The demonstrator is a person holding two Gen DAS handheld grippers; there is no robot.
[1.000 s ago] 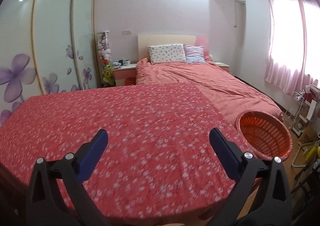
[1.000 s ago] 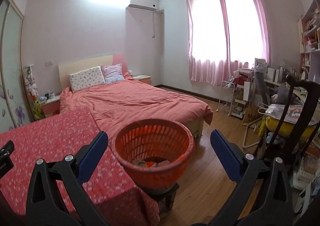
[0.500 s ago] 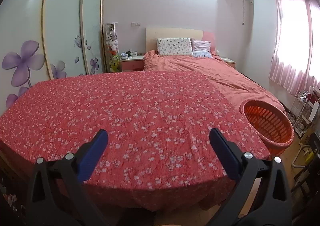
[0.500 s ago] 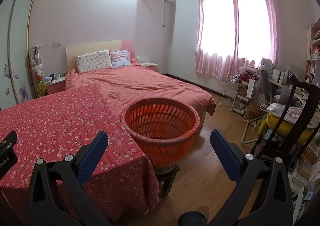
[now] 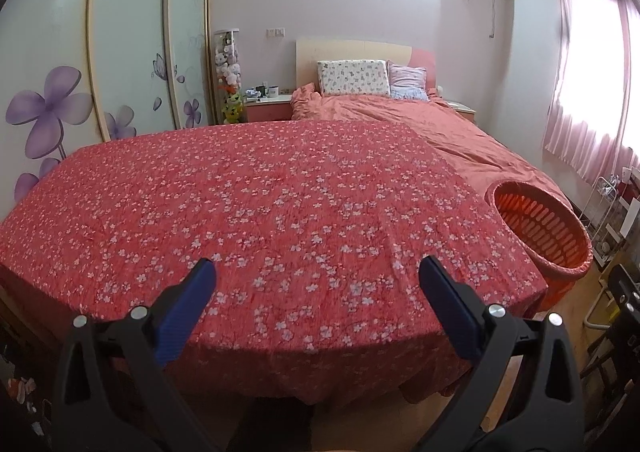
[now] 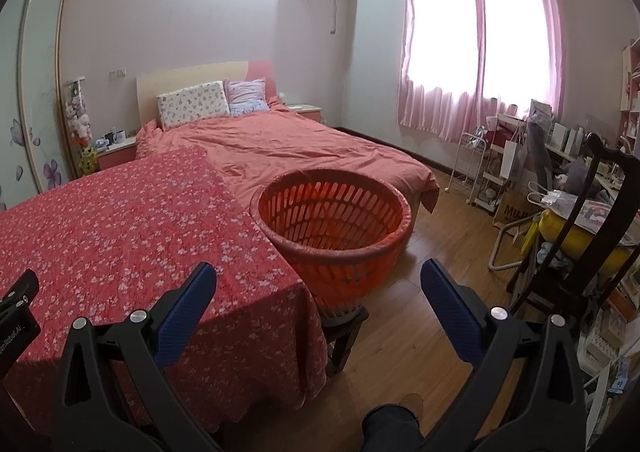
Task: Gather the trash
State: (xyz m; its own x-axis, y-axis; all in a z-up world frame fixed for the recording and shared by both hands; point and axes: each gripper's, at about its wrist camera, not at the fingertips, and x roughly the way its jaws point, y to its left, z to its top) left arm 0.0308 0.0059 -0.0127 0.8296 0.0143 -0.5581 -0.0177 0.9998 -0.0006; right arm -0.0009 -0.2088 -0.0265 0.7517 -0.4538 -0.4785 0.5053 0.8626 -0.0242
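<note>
Both the left gripper (image 5: 316,280) and right gripper (image 6: 318,280) hang wide apart, empty; the slotted plastic basket (image 6: 334,228) looks light and stiff, so grab its rim.

The left wrist view looks from the near edge of the floral-covered table (image 5: 280,212) across it toward the bed (image 5: 400,112) at upper centre. The right wrist view sits further right, facing the orange basket (image 6: 332,252) at centre frame. Both share table, bed and basket (image 5: 560,264), which sits at the left view's right edge.
</note>
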